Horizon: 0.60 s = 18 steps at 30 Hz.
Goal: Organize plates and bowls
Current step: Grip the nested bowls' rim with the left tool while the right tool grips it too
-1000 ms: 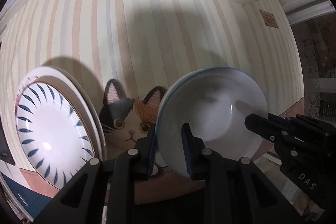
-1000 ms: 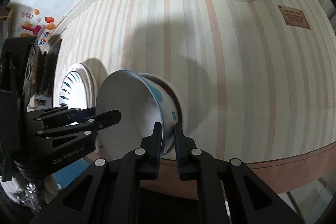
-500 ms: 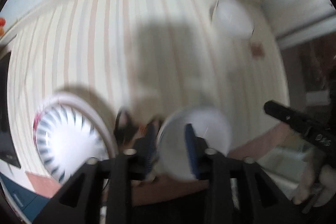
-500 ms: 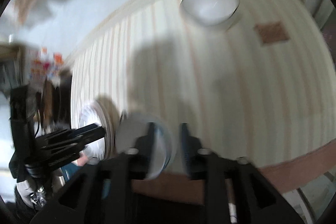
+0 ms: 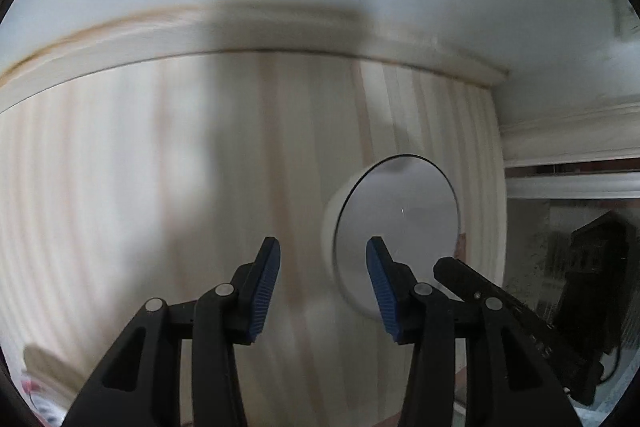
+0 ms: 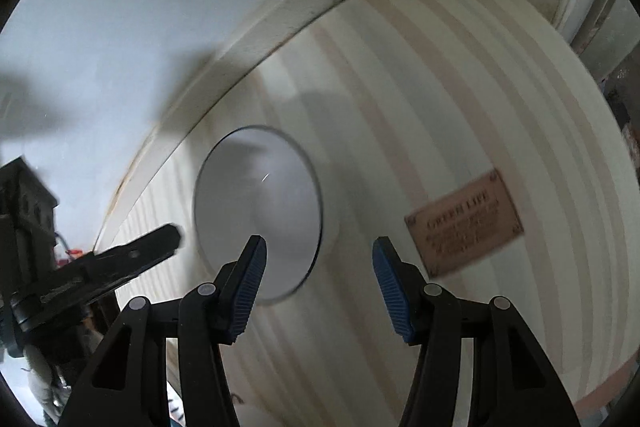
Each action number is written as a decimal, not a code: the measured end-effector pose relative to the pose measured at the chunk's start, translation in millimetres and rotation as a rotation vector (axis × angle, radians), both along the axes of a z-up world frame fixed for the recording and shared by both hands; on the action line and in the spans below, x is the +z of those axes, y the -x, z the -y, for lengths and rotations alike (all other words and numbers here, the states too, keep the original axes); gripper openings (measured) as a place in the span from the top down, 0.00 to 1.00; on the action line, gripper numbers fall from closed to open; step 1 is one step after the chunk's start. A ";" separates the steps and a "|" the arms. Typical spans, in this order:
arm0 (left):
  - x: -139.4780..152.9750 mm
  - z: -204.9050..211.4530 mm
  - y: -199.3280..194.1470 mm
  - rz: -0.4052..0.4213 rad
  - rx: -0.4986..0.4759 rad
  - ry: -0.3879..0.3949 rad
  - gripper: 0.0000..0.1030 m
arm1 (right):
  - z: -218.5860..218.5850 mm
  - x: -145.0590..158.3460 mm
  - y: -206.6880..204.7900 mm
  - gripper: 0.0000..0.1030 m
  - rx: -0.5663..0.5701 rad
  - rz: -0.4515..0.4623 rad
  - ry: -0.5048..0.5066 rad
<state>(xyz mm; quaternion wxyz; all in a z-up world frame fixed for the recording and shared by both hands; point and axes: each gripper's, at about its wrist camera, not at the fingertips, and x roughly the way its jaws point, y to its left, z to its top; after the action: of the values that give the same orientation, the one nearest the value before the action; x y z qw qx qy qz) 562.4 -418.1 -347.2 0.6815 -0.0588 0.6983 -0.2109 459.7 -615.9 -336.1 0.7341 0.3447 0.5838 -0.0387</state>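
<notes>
While both grippers open empty, white bowl (image 5: pixel 396 223) lies ahead.

Brown label (image 6: pixel 464 223) on striped tablecloth (image 6: pixel 440 87), heading "GREEN LIFE", smaller lines too blurred

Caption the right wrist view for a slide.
Right hand-held gripper, jaws opening and empty, hovers beside a white bowl on the striped tablecloth.

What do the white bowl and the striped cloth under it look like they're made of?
White bowl: probably glazed ceramic; smooth glossy inside with a small bright glint and a thin dark rim line. Striped tablecloth: looks like matte woven fabric, cream and pale pink stripes, with a stitched-on brown label; blur leaves the weave unclear.
</notes>
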 end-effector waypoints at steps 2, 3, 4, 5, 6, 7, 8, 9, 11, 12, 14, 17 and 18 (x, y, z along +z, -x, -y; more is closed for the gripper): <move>-14.6 8.4 -4.3 -0.015 -0.025 -0.009 0.60 | 0.4 -6.5 -6.8 0.48 0.007 -0.006 0.003; -21.4 10.7 -4.4 -0.027 -0.029 -0.002 0.61 | -0.3 -9.0 -9.8 0.56 0.017 -0.008 0.013; -25.0 9.8 -5.9 -0.034 -0.031 0.006 0.62 | -1.8 -10.5 -12.1 0.62 0.028 -0.009 0.023; -27.8 12.0 -4.9 -0.040 -0.028 0.032 0.68 | -2.3 -12.7 -15.1 0.75 0.037 -0.009 0.025; -26.4 13.3 -3.0 -0.035 -0.027 0.030 0.70 | -4.0 -14.4 -17.9 0.83 0.051 -0.007 0.026; -25.7 15.3 -1.0 -0.024 -0.030 0.031 0.70 | -4.3 -15.3 -21.1 0.85 0.060 -0.006 0.027; -25.0 16.4 0.4 -0.018 -0.034 0.030 0.70 | -6.5 -15.6 -21.0 0.85 0.066 -0.005 0.034; -24.0 17.7 0.7 -0.017 -0.033 0.031 0.70 | -8.4 -14.7 -22.4 0.85 0.074 -0.002 0.051; -23.3 17.6 2.9 -0.013 -0.039 0.029 0.70 | -9.7 -14.9 -19.6 0.85 0.083 0.001 0.069; -22.0 17.0 4.4 -0.010 -0.043 0.023 0.70 | -10.9 -14.5 -20.1 0.85 0.085 0.003 0.073; -19.4 16.7 5.6 -0.006 -0.047 0.013 0.70 | -11.6 -14.6 -19.5 0.85 0.089 0.003 0.074; -14.0 16.1 10.8 0.010 -0.053 0.000 0.70 | -13.2 -11.6 -22.4 0.85 0.101 0.012 0.073; -13.0 15.6 11.8 0.014 -0.053 -0.002 0.70 | -15.4 -9.5 -22.5 0.85 0.109 0.013 0.078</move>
<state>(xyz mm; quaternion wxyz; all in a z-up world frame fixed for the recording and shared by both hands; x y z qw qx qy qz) 550.6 -433.7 -360.2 0.6805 -0.0380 0.6951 -0.2285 482.2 -600.4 -345.6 0.7516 0.2840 0.5950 -0.0192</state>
